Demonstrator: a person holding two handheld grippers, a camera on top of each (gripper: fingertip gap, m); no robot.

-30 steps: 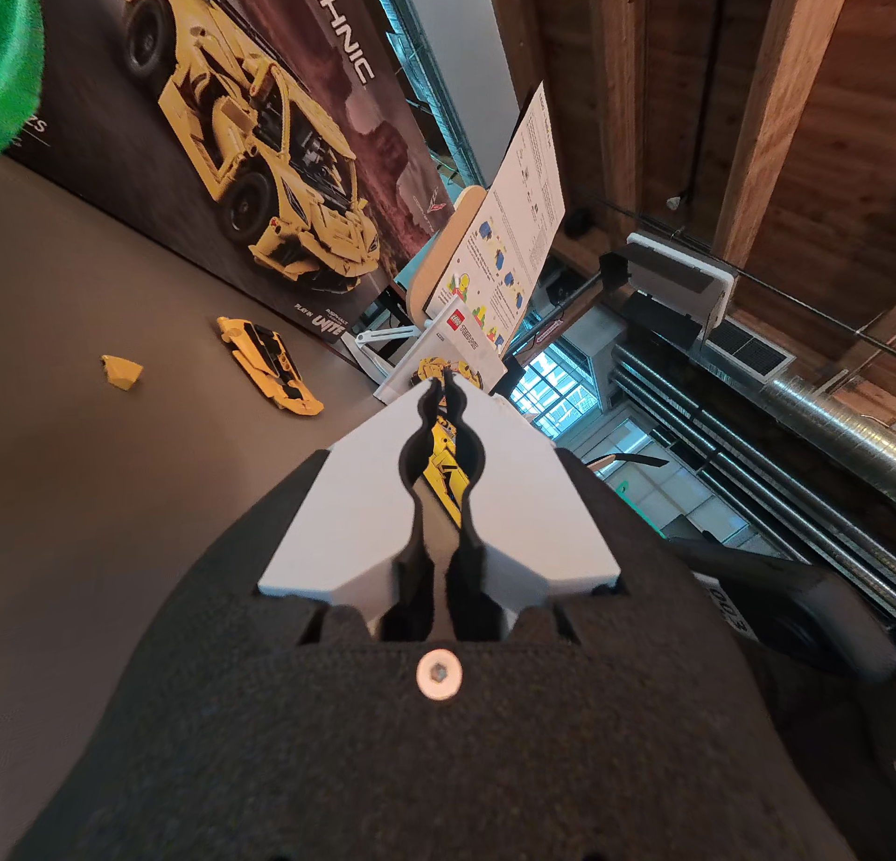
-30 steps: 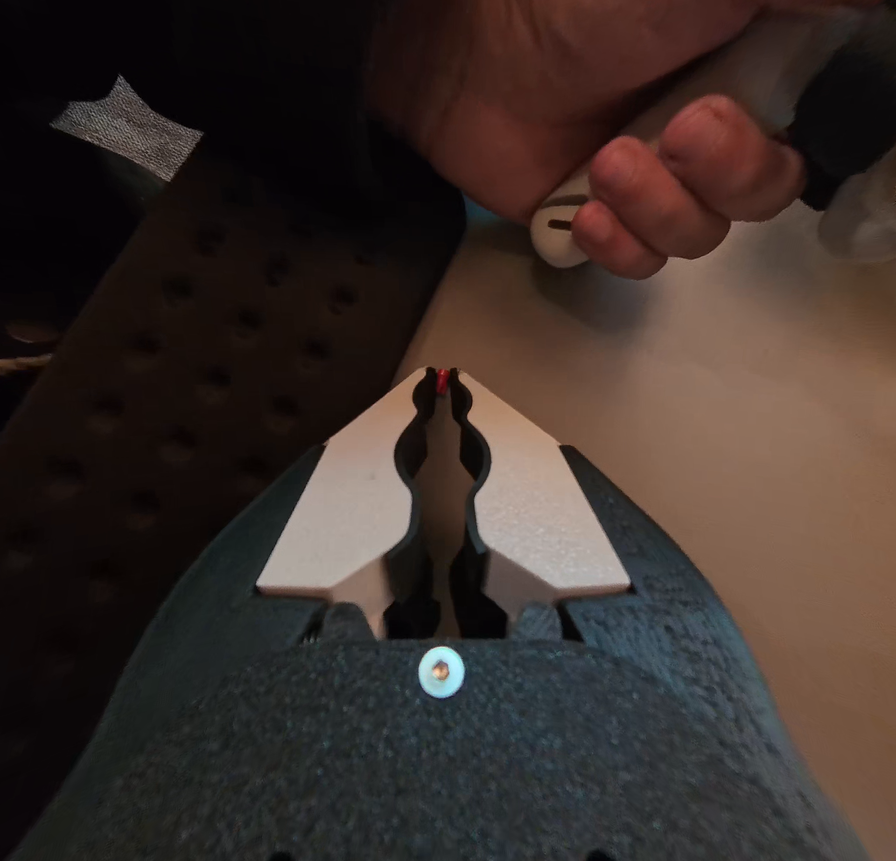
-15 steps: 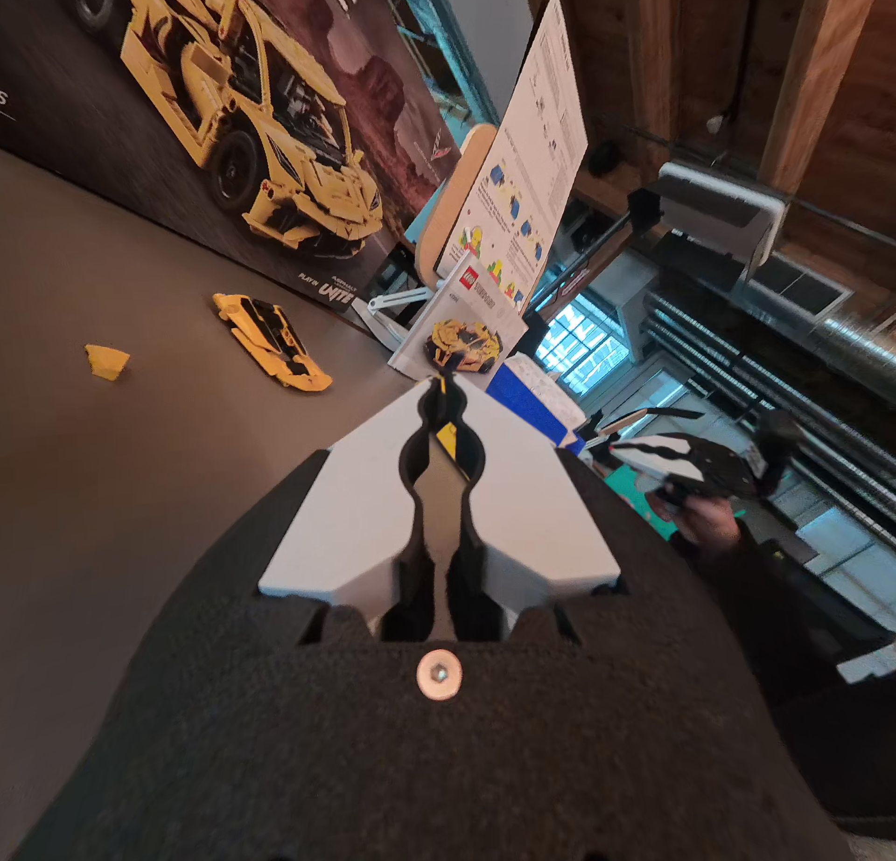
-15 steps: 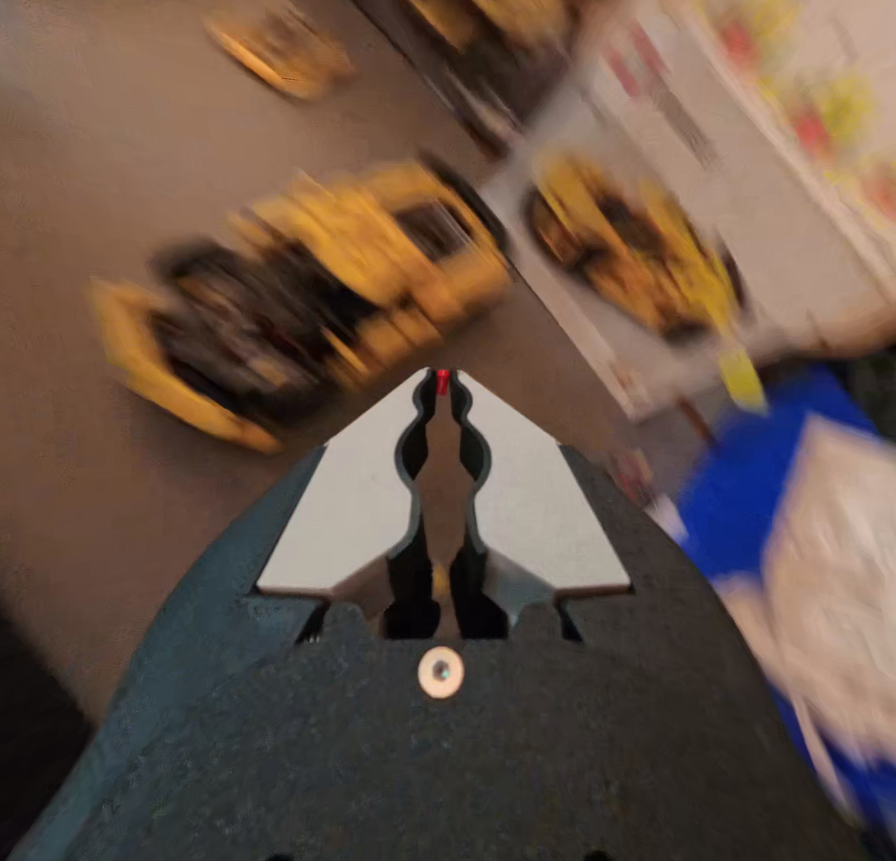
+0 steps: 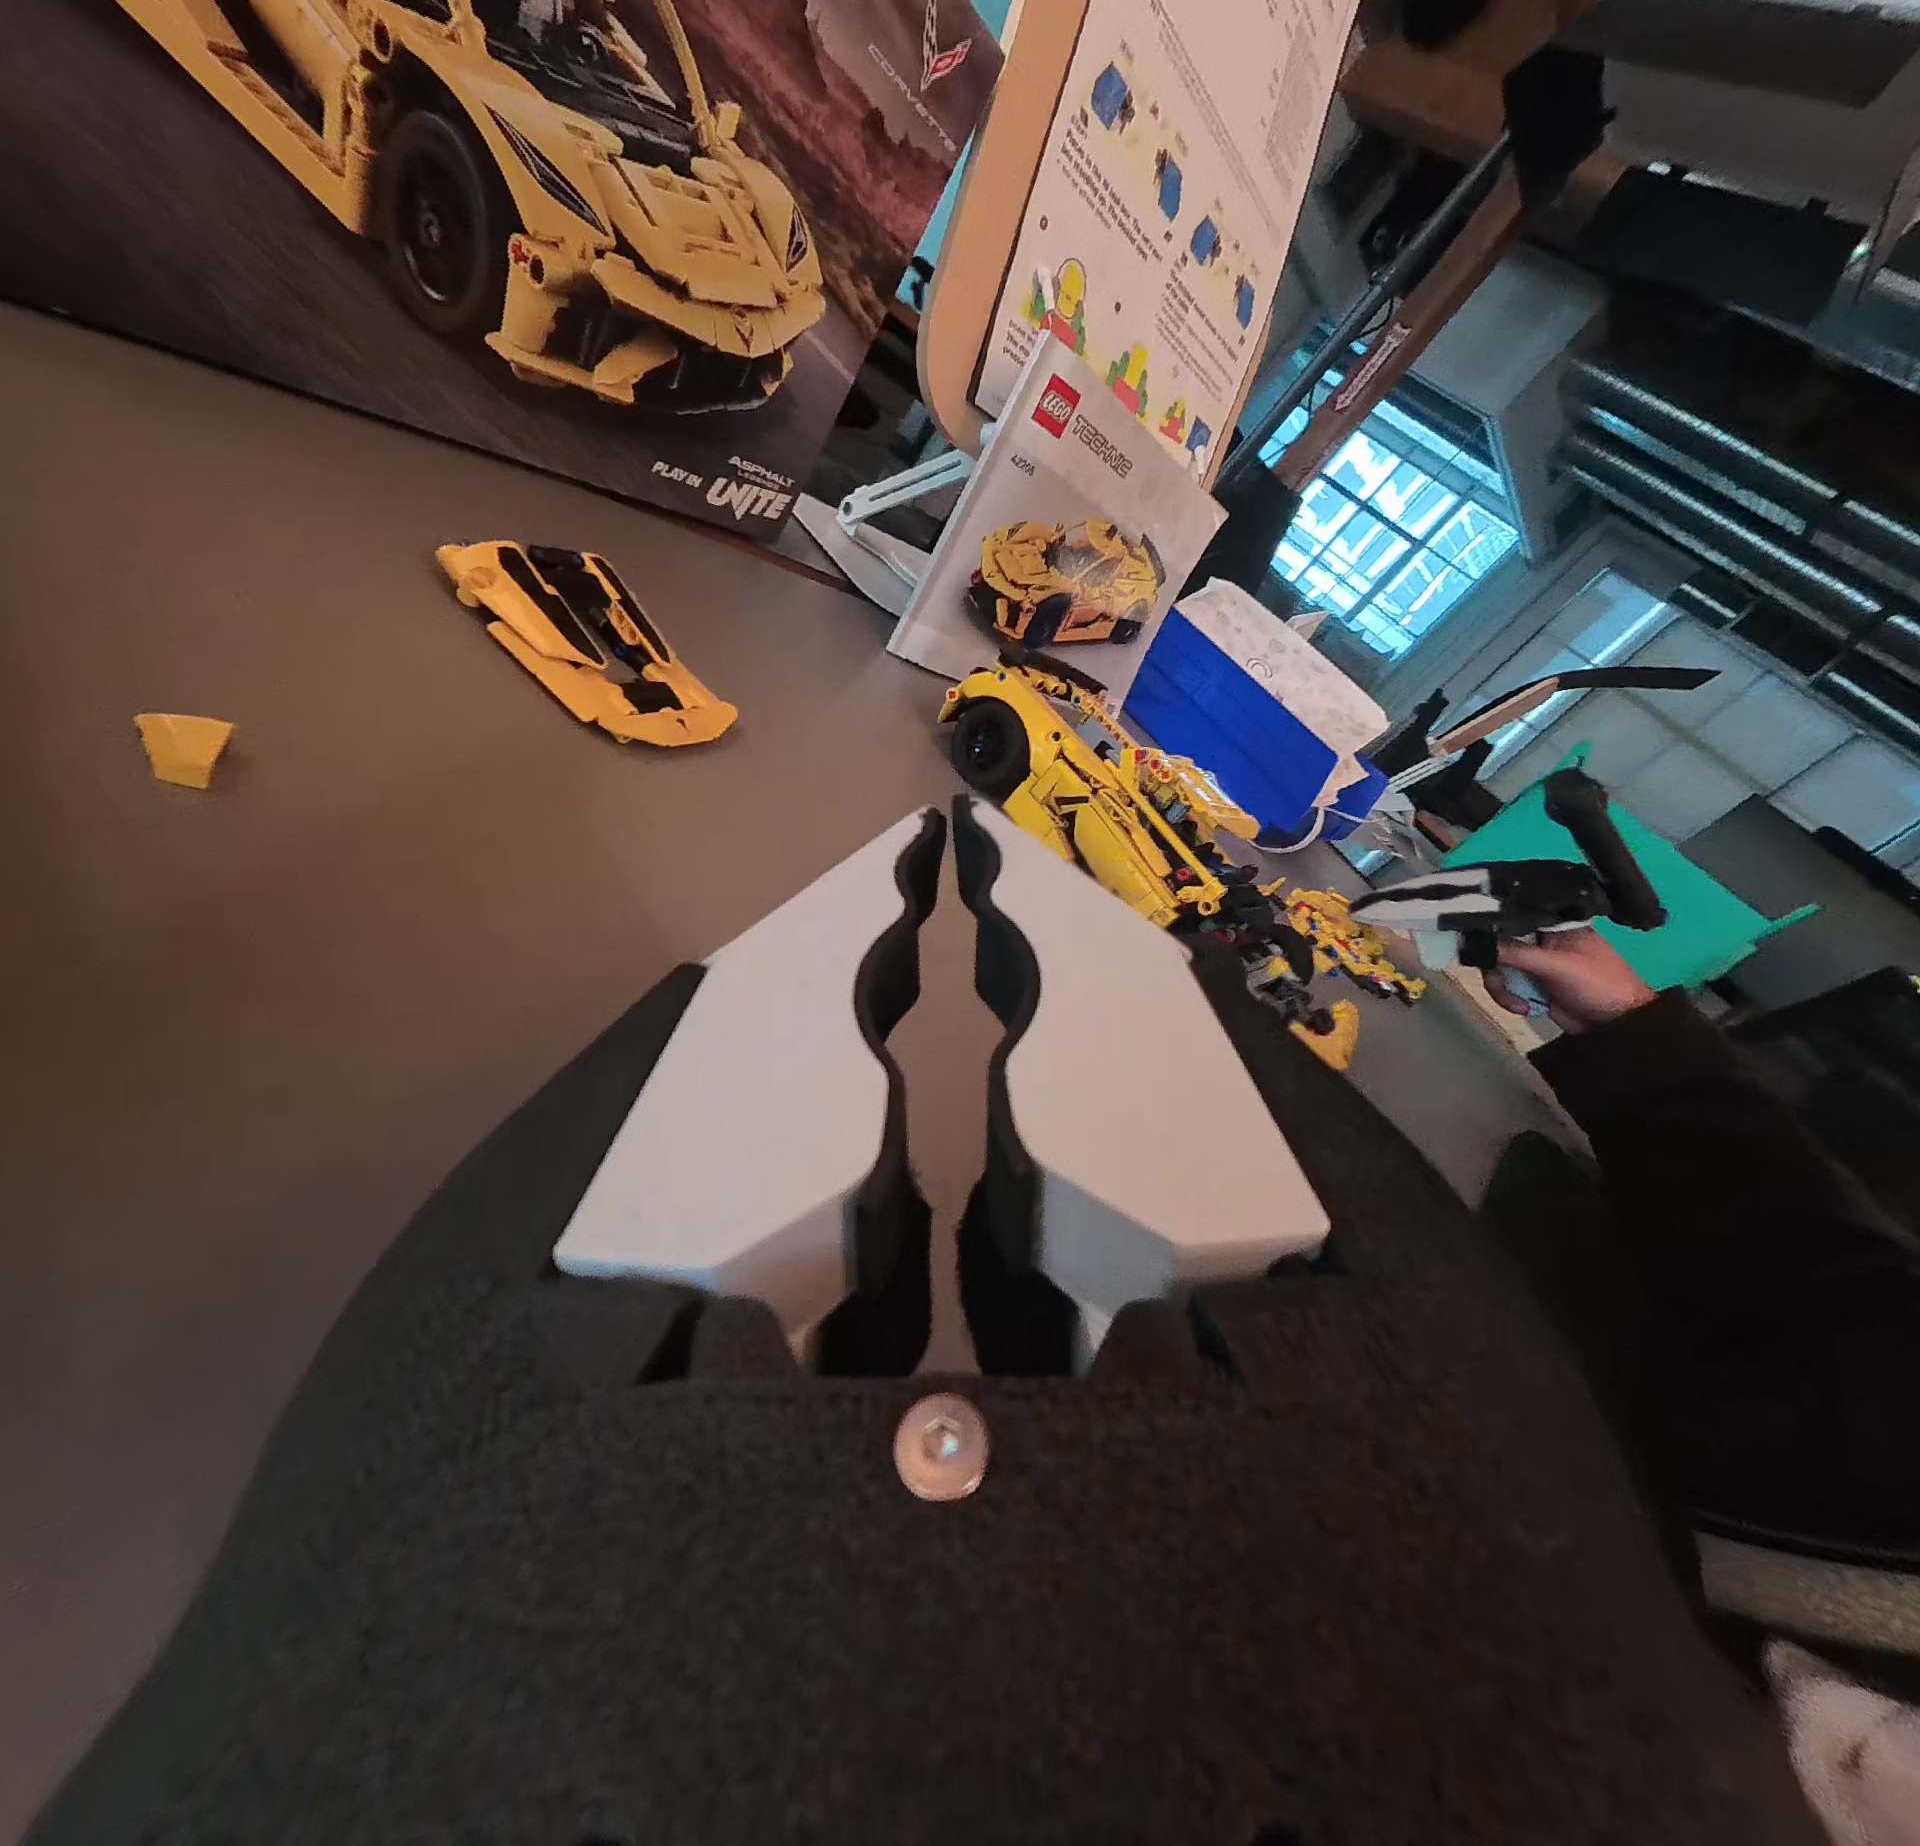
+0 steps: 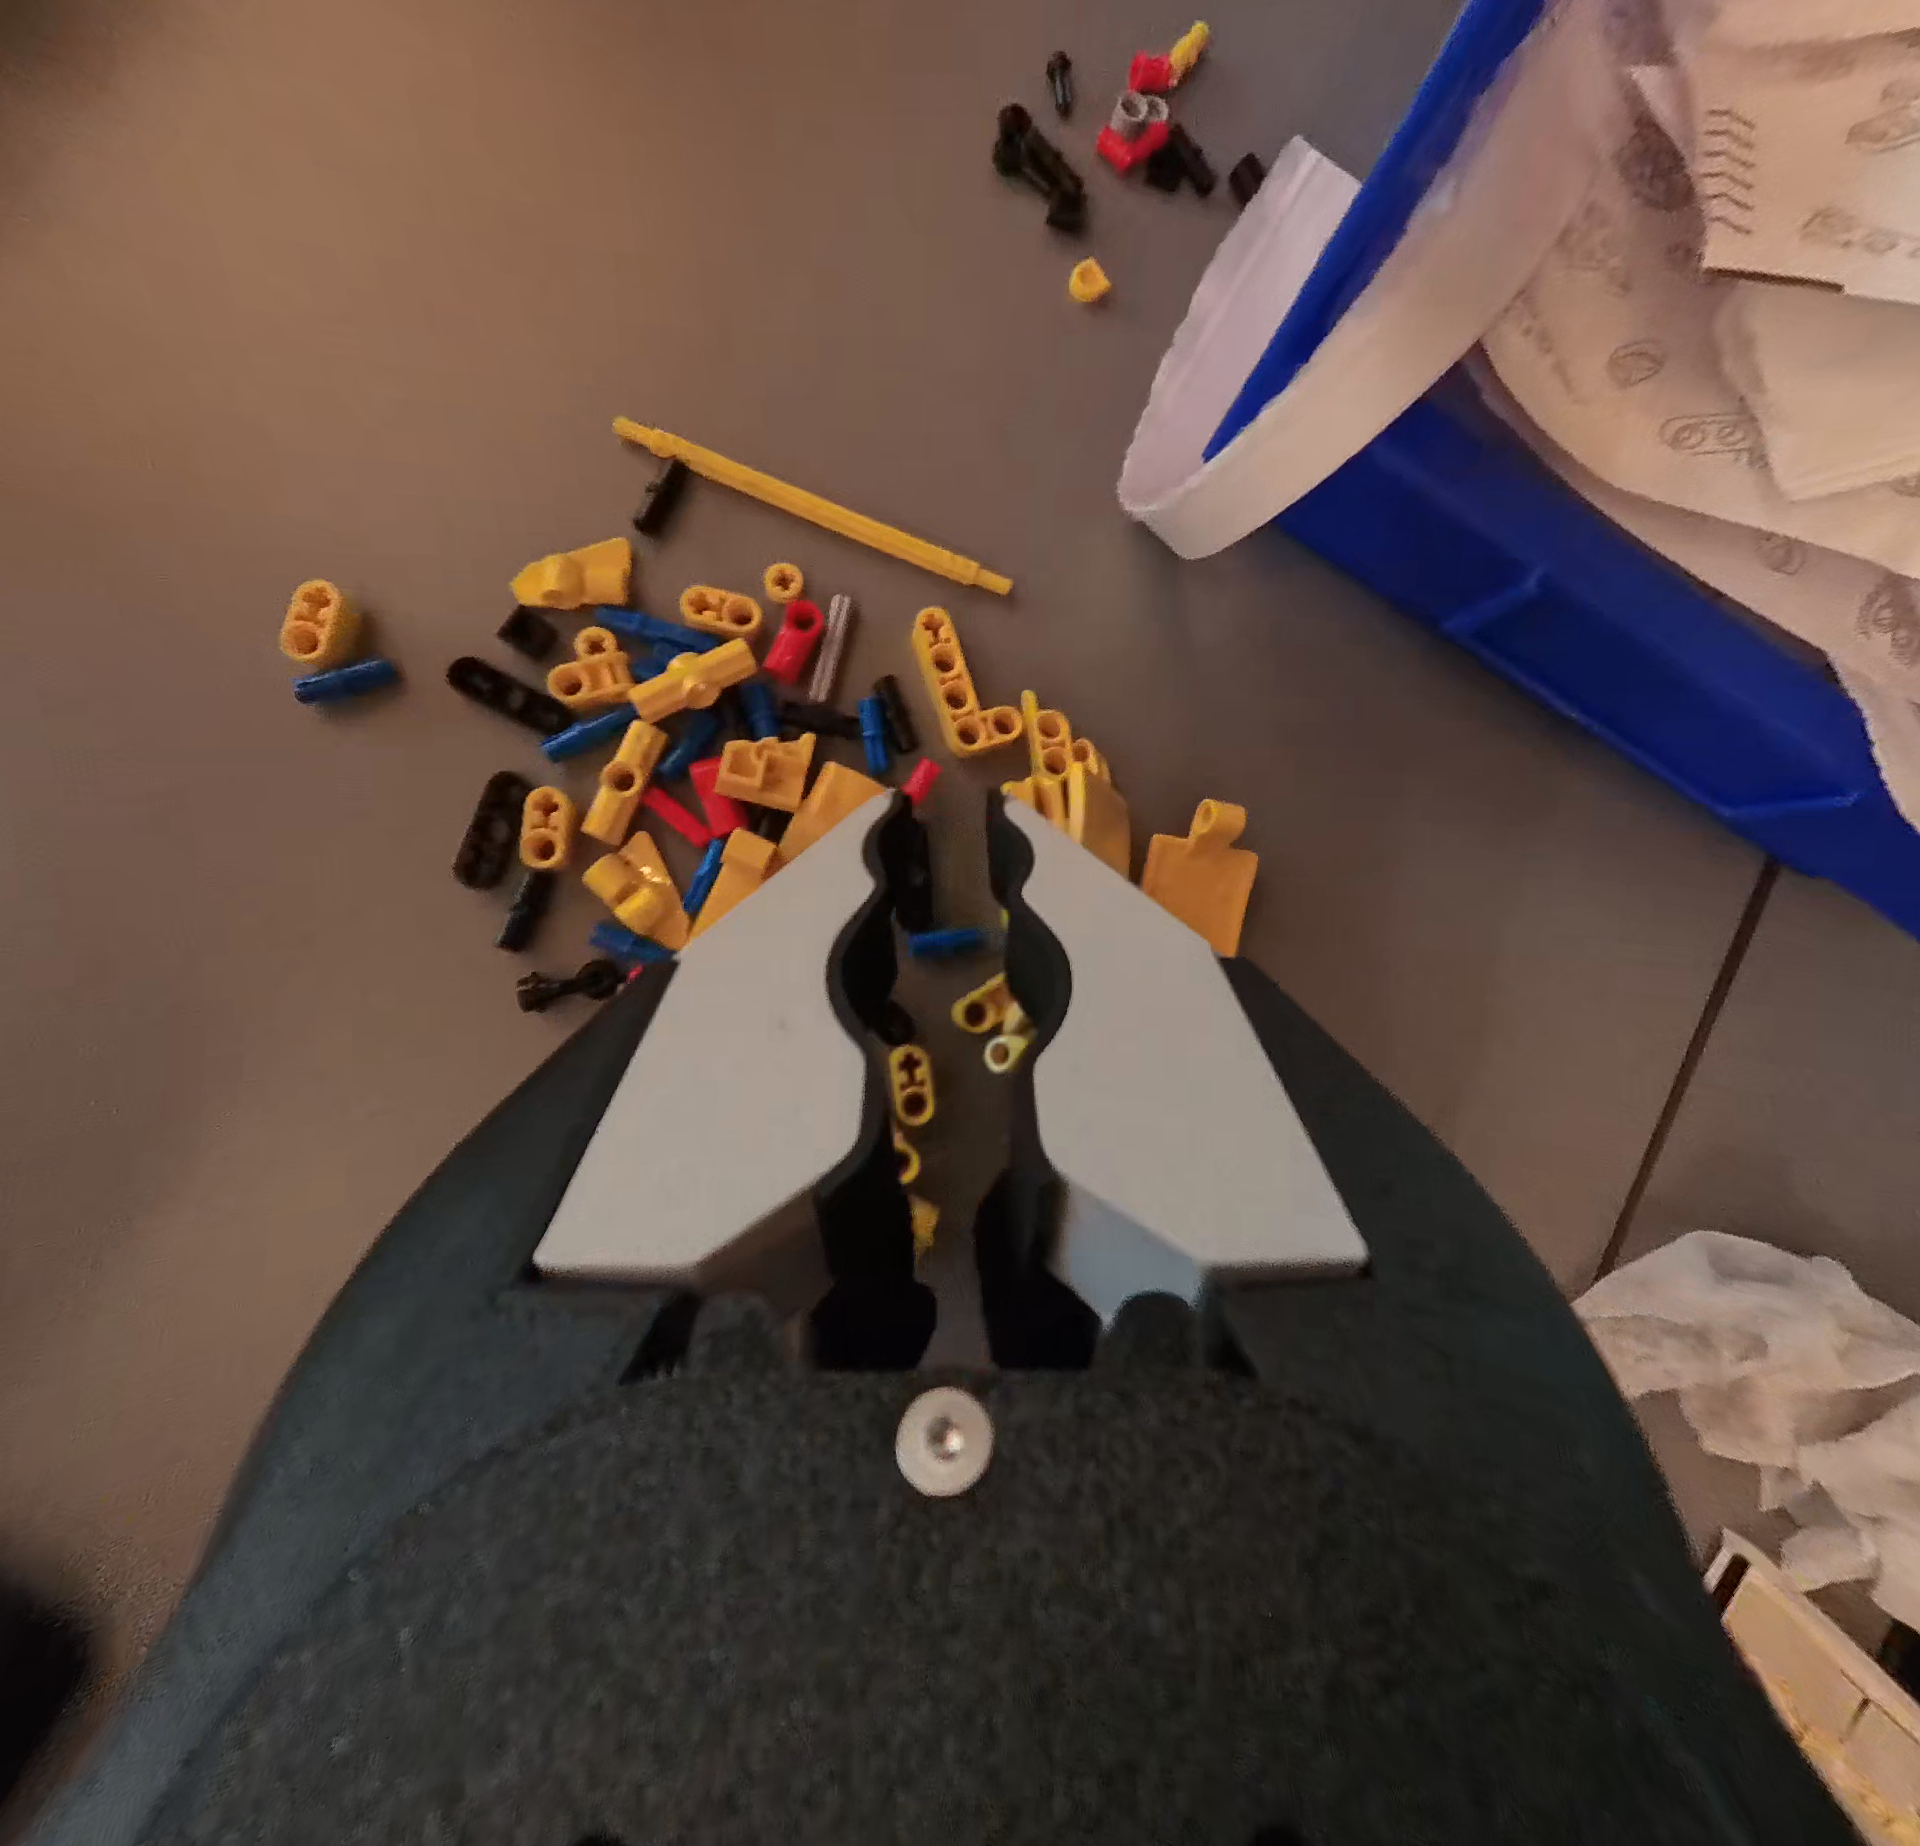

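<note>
My left gripper (image 5: 948, 817) is shut and empty, hovering low over the grey table (image 5: 312, 965). Just beyond its tips to the right stands a part-built yellow toy car (image 5: 1081, 788). My right gripper (image 6: 945, 804) is slightly open, directly over a pile of small yellow, blue, black and red building parts (image 6: 707, 716). A small red piece (image 6: 921, 780) lies at its left fingertip; I cannot tell if it touches. The right gripper also shows in the left wrist view (image 5: 1455, 913), held by a hand (image 5: 1569, 981).
A flat yellow body panel (image 5: 582, 643) and a small yellow piece (image 5: 185, 747) lie on the table to the left. A big box with a car picture (image 5: 416, 134), a booklet (image 5: 1060, 549) and a blue bin (image 6: 1558, 591) of paper bags stand behind. A long yellow axle (image 6: 810, 508) and crumpled paper (image 6: 1766, 1381) lie nearby. My right fingertips sit around 60 centimeters from my left ones. It is some 25 centimeters from my left tips to the part-built yellow toy car (image 5: 1081, 788).
My right gripper swung from the table edge to over the parts pile and opened; the red piece it pinched now lies at its tip. My left gripper tilted down toward the table.
</note>
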